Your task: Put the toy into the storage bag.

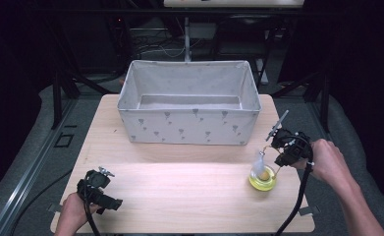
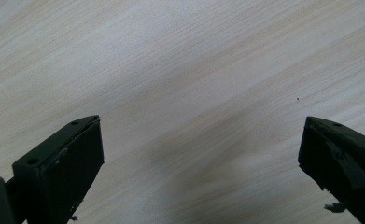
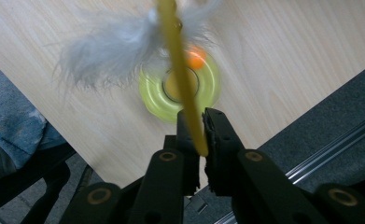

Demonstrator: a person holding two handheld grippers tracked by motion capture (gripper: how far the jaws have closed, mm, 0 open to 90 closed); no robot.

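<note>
A toy with a yellow-green ring base (image 1: 263,182) sits on the wooden table (image 1: 179,191) at the right. A thin yellow stem (image 3: 180,70) rises from the ring and carries a white feather tuft (image 3: 110,51). An orange ball (image 3: 196,58) lies in the ring (image 3: 154,95). My right gripper (image 3: 202,126) is shut on the stem's end, and in the high view this gripper (image 1: 277,147) hangs just above and right of the feather (image 1: 260,161). My left gripper (image 1: 112,202) rests at the front left, jaws wide apart over bare wood (image 2: 201,135), holding nothing.
A large grey fabric bin (image 1: 189,125) with a small printed pattern stands open at the back middle of the table. Dark frame legs and cables lie behind it. Grey floor borders the table's right edge close to the toy.
</note>
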